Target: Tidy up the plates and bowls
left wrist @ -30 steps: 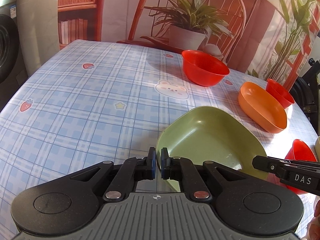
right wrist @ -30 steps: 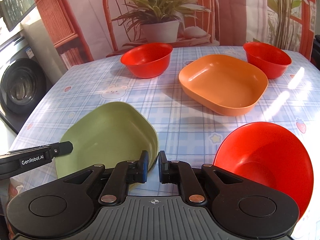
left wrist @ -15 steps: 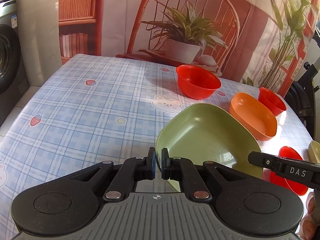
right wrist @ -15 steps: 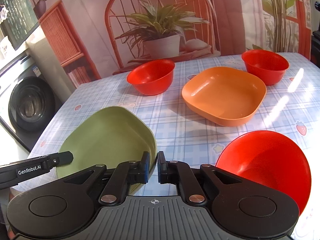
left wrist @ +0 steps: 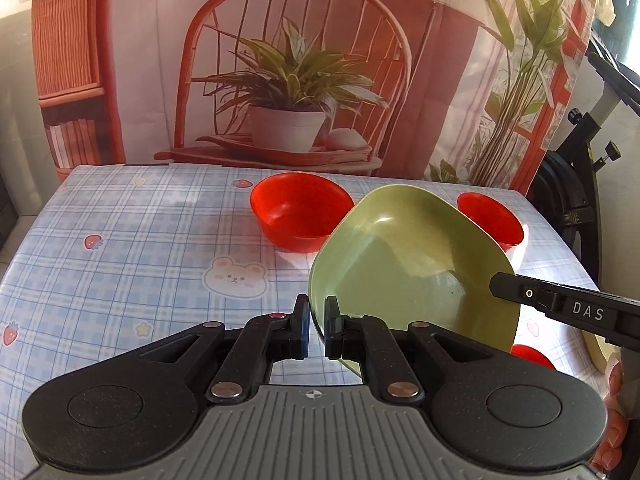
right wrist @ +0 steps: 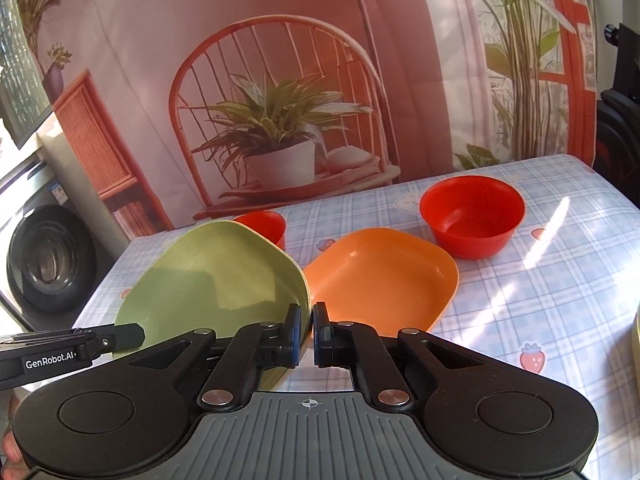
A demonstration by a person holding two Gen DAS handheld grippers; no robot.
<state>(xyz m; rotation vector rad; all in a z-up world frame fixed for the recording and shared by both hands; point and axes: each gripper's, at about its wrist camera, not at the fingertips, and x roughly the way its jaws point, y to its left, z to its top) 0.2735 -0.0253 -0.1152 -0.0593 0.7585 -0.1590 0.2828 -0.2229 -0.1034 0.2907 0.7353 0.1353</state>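
A green plate (left wrist: 400, 264) hangs tilted above the checked table (left wrist: 140, 240), held from both sides. My left gripper (left wrist: 317, 328) is shut on its near left rim. My right gripper (right wrist: 312, 328) is shut on the green plate (right wrist: 208, 280) at its right rim. Just right of it an orange plate (right wrist: 384, 280) lies on the table; the left wrist view hides it behind the green one. One red bowl (left wrist: 302, 212) stands at the back, another red bowl (right wrist: 472, 216) to the right, and a third red bowl (left wrist: 532, 356) peeks out below the green plate.
A printed backdrop with a chair and plant hangs behind the table. A washing machine (right wrist: 48, 260) stands off the left side, black exercise equipment (left wrist: 572, 200) off the right. A pale rim (right wrist: 636, 340) shows at the near right edge.
Both grippers rose and moved forward with the green plate, lifting it off the table. It now tilts upward and sits closer to the orange plate and the back bowls.
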